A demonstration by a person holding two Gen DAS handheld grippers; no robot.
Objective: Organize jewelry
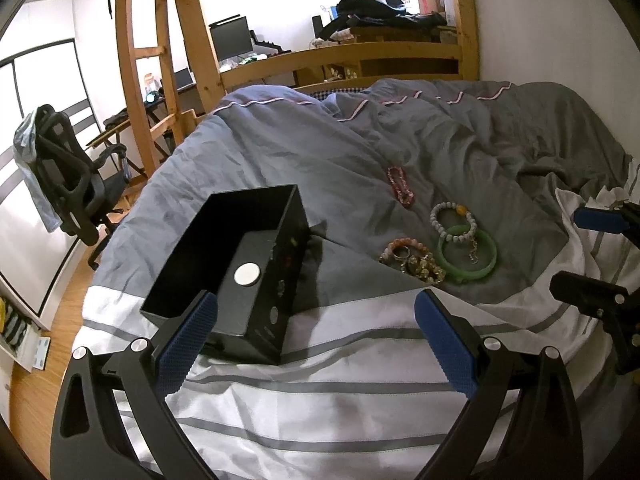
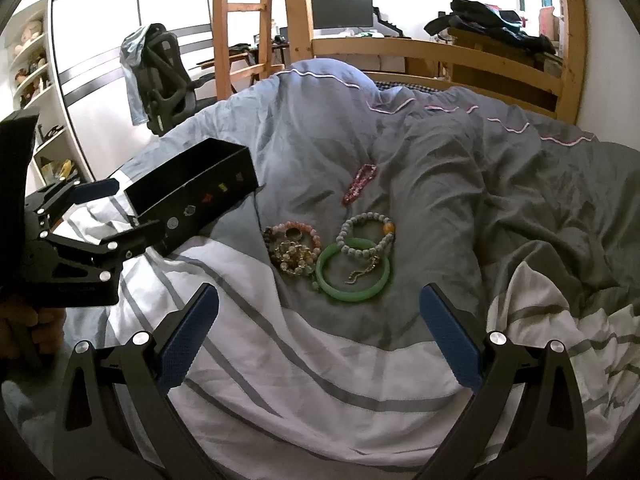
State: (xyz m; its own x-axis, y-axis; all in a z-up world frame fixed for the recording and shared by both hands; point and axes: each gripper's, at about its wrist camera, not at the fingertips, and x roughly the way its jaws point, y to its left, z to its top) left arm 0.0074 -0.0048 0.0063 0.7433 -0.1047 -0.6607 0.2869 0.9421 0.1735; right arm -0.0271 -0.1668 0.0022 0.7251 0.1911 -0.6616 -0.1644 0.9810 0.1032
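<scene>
An open black box (image 1: 256, 272) lies on the bed, empty but for a round silver disc (image 1: 247, 274); it also shows in the right wrist view (image 2: 192, 192). To its right lie a green bangle (image 1: 467, 256) (image 2: 354, 272), a grey beaded bracelet (image 1: 452, 220) (image 2: 366, 236), a pink beaded strand (image 1: 400, 184) (image 2: 359, 184) and a heap of pink and gold bead bracelets (image 1: 414, 260) (image 2: 294, 250). My left gripper (image 1: 316, 340) is open just in front of the box. My right gripper (image 2: 320, 340) is open, short of the jewelry.
The bed has a rumpled grey duvet (image 1: 440, 132) and a white striped sheet (image 1: 320, 392). A wooden bunk frame and ladder (image 1: 132, 60) stand behind. An office chair (image 1: 68, 184) sits left of the bed, with a desk and monitor (image 2: 342, 10) beyond.
</scene>
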